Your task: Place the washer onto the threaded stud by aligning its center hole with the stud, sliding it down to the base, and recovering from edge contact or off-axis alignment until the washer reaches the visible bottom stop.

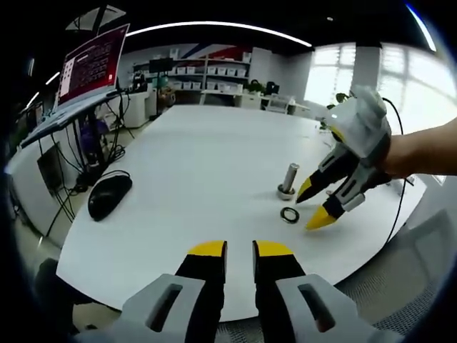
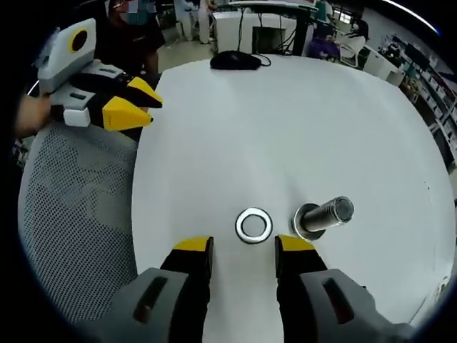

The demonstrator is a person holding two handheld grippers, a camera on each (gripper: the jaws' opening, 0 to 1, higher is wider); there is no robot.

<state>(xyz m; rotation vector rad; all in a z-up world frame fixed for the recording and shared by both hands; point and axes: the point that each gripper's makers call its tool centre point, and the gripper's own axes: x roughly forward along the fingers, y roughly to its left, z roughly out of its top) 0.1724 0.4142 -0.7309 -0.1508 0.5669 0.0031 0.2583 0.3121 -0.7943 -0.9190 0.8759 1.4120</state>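
My right hand-held gripper (image 2: 243, 250), open and empty, hovers nearest the flat washer (image 2: 254, 224), just left of the upright stud (image 2: 325, 215).

On my table (image 2: 300, 107) sat one washer (image 2: 254, 224), one threaded stud (image 2: 325, 215), one computer mouse (image 2: 234, 61); I counted two grippers, possibly one laptop (image 1: 89, 68) beyond.
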